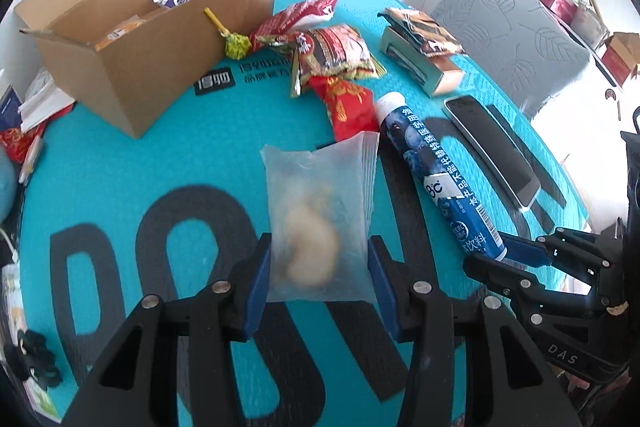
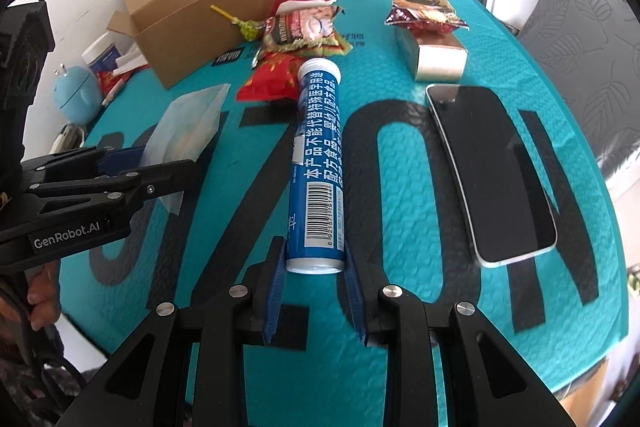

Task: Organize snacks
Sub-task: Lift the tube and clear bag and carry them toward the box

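My left gripper point(image 1: 318, 267) is shut on a clear plastic snack bag point(image 1: 318, 215) with a pale pastry inside, held just above the teal mat; it also shows in the right wrist view point(image 2: 188, 125). My right gripper point(image 2: 314, 267) has its blue pads on both sides of the base of a blue tube point(image 2: 318, 163) that lies on the mat; the tube also shows in the left wrist view point(image 1: 436, 175). An open cardboard box point(image 1: 132, 39) with snacks inside stands at the back left. Red snack packets point(image 1: 332, 55) and a yellow lollipop point(image 1: 232, 39) lie beside it.
A phone point(image 2: 488, 167) lies face up right of the tube. A brown snack packet point(image 2: 424, 11) rests on a small carton point(image 2: 436, 55) at the back right. Cups, bags and clutter line the mat's point(image 2: 400, 187) far edge. A blue round object point(image 2: 76, 91) sits off the mat at left.
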Tool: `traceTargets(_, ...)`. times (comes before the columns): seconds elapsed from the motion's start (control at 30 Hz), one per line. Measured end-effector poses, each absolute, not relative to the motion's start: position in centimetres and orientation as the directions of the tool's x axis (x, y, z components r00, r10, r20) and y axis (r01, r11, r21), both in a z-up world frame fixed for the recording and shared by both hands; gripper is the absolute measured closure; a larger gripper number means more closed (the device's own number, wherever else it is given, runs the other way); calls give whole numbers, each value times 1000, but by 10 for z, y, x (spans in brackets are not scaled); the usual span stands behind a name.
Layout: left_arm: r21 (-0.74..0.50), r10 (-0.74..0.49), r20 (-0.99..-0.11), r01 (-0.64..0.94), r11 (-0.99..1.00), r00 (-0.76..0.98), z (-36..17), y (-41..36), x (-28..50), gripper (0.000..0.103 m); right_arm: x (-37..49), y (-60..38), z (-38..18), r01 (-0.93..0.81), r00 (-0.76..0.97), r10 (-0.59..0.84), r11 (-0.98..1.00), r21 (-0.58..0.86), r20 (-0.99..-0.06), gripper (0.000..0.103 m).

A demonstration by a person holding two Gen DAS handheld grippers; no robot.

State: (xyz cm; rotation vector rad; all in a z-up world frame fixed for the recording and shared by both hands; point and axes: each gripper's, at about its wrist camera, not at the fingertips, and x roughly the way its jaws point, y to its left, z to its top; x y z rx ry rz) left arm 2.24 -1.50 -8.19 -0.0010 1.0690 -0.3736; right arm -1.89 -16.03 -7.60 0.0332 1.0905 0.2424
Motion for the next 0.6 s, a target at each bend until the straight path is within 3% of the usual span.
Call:
traceTargets(0.17, -179, -290, -860, 285, 942, 419, -84, -13, 21, 56, -28, -160, -76, -187, 422, 223, 970, 156, -879, 75)
traceTargets(0.27, -185, -287, -880, 284, 941, 379, -93, -17, 28, 44, -22, -159, -77, -175, 423, 230, 970, 170, -877, 70)
traceTargets(0.33, -143, -254, -885, 291, 946, 391, -94, -22, 29, 27, -17, -158, -78, -179, 428, 235, 969, 173, -873, 62)
traceTargets(0.37, -121, -236, -889, 295, 948, 392, -96, -25, 31, 24, -15, -158, -78, -182, 433, 232, 969, 167, -871, 62)
traceTargets(0.47, -59, -187, -888, 300, 952, 420, -99, -32, 33, 22, -5, -154, -79, -196, 437, 222, 969, 149, -871, 62)
traceTargets(0.6, -66, -193, -881, 293, 954, 431, -100, -31, 37, 21, 7, -148, -81, -225, 445, 216, 966, 125, -869, 62)
